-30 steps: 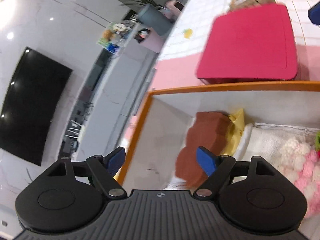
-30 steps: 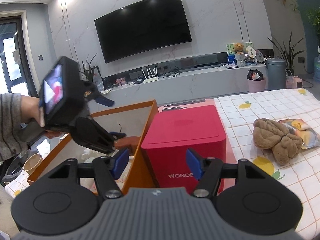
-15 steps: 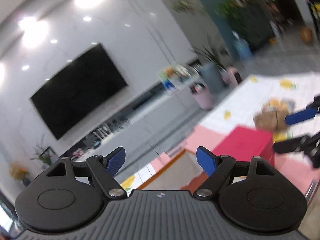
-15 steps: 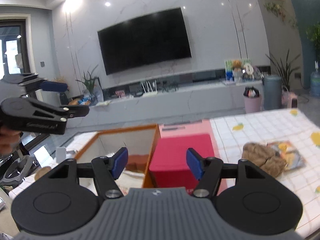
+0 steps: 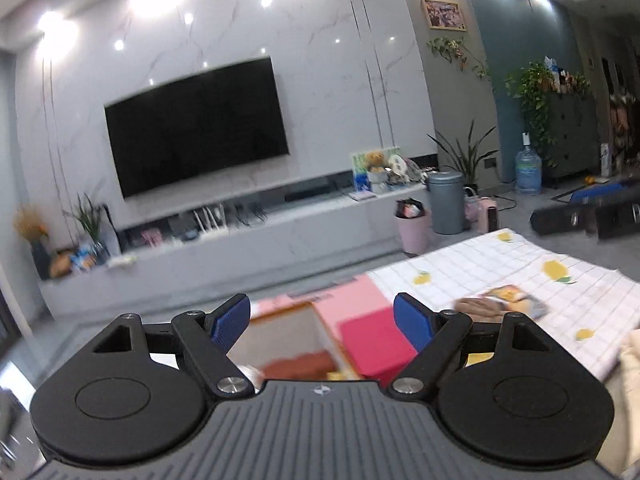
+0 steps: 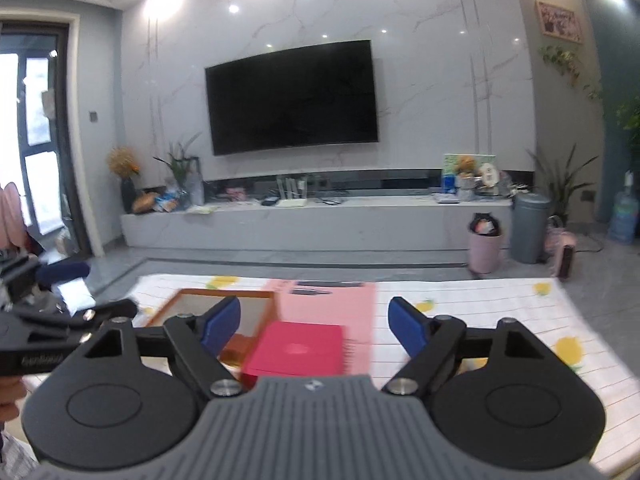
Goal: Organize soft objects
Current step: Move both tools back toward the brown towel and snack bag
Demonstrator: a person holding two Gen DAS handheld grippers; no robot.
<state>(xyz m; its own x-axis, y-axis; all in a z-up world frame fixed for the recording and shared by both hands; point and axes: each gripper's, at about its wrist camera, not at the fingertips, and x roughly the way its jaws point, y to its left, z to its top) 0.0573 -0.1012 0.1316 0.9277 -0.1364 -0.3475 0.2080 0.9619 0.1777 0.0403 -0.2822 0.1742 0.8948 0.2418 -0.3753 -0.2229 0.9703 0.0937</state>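
Left wrist view: left gripper (image 5: 322, 322) fingers spread, empty; brown plush (image 5: 478, 307) lies just right of the right finger on the surface (image 5: 480, 264). Right wrist view: right gripper (image 6: 314, 326) fingers have just been opening, empty; orange-rimmed box (image 6: 224, 294) lies beyond the left finger, red box (image 6: 296, 348) between the fingers.

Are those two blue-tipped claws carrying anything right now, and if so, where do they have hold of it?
Nothing is held. The left claw stands open with only air between its tips, and the right claw, whose jaws have just been opening, is empty too.
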